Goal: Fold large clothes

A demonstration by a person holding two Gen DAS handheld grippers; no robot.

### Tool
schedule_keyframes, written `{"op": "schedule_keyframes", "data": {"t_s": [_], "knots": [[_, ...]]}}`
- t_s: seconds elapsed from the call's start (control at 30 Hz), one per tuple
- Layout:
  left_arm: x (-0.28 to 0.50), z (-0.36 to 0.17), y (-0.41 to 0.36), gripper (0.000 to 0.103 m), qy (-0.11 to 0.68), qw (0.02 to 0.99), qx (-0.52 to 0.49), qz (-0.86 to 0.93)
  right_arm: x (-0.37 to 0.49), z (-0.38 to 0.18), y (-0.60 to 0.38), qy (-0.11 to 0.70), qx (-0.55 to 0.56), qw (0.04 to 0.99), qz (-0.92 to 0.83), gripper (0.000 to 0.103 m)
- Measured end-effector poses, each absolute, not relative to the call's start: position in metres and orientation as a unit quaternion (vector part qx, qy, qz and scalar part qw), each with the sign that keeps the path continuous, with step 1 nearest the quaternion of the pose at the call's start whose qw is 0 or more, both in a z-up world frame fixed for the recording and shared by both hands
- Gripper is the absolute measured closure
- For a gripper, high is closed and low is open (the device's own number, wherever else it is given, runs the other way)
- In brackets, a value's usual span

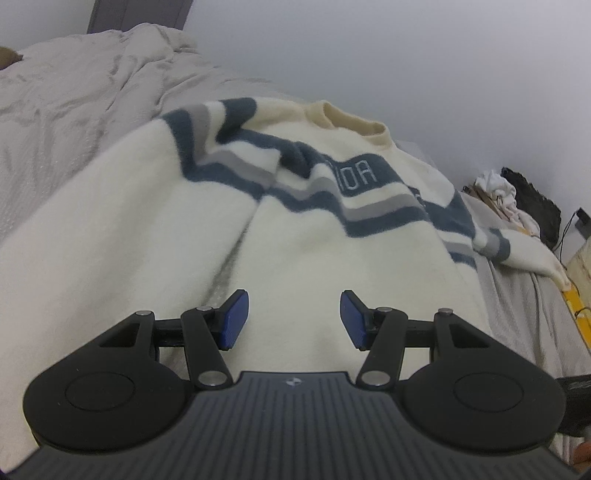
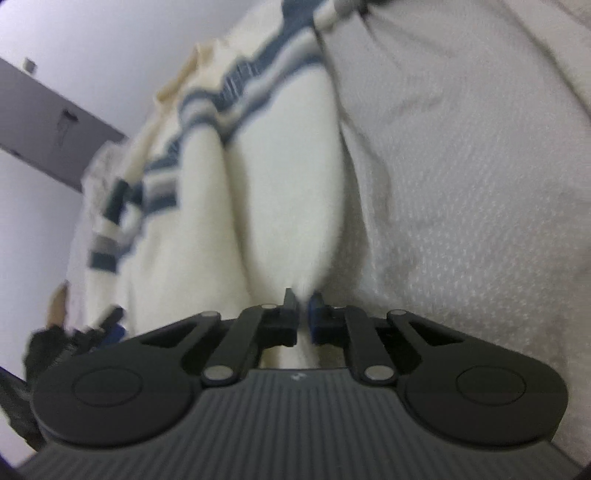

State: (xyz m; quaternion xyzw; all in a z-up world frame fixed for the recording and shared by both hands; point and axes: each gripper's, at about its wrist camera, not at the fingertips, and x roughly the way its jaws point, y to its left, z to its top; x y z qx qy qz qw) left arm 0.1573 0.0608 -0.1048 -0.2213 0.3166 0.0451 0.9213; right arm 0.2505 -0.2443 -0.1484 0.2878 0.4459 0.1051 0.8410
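A cream sweater [image 1: 295, 240] with blue and grey chest stripes lies spread on the bed, collar [image 1: 354, 120] at the far end. One sleeve is folded across the chest and the other sleeve [image 1: 517, 251] trails off to the right. My left gripper [image 1: 294, 317] hovers over the lower body of the sweater with its blue pads [image 1: 236, 317] wide apart, pressing on nothing. In the right wrist view the sweater [image 2: 280, 203] runs away from me, and my right gripper [image 2: 303, 308] is shut on a pinch of its near edge. The left gripper [image 2: 110, 325] shows blurred at lower left.
A pale textured bedspread [image 2: 461, 184] covers the bed, rumpled at the far left [image 1: 74, 110]. A grey headboard [image 1: 140, 14] stands against the wall. A heap of white cloth and a black object [image 1: 532, 199] sit beyond the bed's right side, near a cable and a yellow edge [image 1: 576, 295].
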Motion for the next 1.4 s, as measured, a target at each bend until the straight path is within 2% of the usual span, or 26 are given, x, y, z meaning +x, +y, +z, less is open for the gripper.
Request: {"op": "schedule_keyframes", "data": {"t_s": [0.23, 0.4, 0.6, 0.67, 0.97, 1.03, 1.1, 1.13, 1.17, 1.4], "knots": [[0.146, -0.099, 0.074, 0.042, 0.303, 0.919, -0.244, 0.058, 0.222, -0.099, -0.28, 0.361, 0.254, 0.896, 0.045, 0.096], [0.139, -0.09, 0.089, 0.042, 0.286, 0.921, -0.253, 0.078, 0.226, -0.113, -0.319, 0.383, 0.283, 0.878, -0.05, 0.096], [0.119, -0.064, 0.129, 0.041, 0.274, 0.915, -0.265, 0.131, 0.234, -0.128, -0.31, 0.403, 0.29, 0.866, -0.064, 0.095], [0.111, -0.053, 0.149, 0.037, 0.275, 0.908, -0.276, 0.153, 0.235, -0.128, -0.308, 0.401, 0.291, 0.866, -0.056, 0.095], [0.073, -0.052, 0.216, 0.035, 0.35, 0.84, -0.354, 0.215, 0.225, -0.119, -0.309, 0.382, 0.293, 0.876, -0.027, 0.092], [0.065, -0.062, 0.221, 0.035, 0.36, 0.828, -0.361, 0.233, 0.226, -0.119, -0.31, 0.384, 0.296, 0.874, -0.025, 0.086], [0.062, -0.076, 0.225, 0.035, 0.374, 0.816, -0.362, 0.251, 0.226, -0.12, -0.31, 0.387, 0.295, 0.873, -0.029, 0.057], [0.06, -0.083, 0.229, 0.035, 0.383, 0.803, -0.378, 0.258, 0.226, -0.12, -0.311, 0.387, 0.297, 0.873, -0.03, 0.052], [0.058, -0.088, 0.234, 0.035, 0.383, 0.795, -0.394, 0.256, 0.225, -0.121, -0.311, 0.386, 0.299, 0.872, -0.029, 0.048], [0.058, -0.079, 0.224, 0.038, 0.354, 0.825, -0.381, 0.223, 0.23, -0.126, -0.306, 0.394, 0.318, 0.863, -0.01, 0.048]]}}
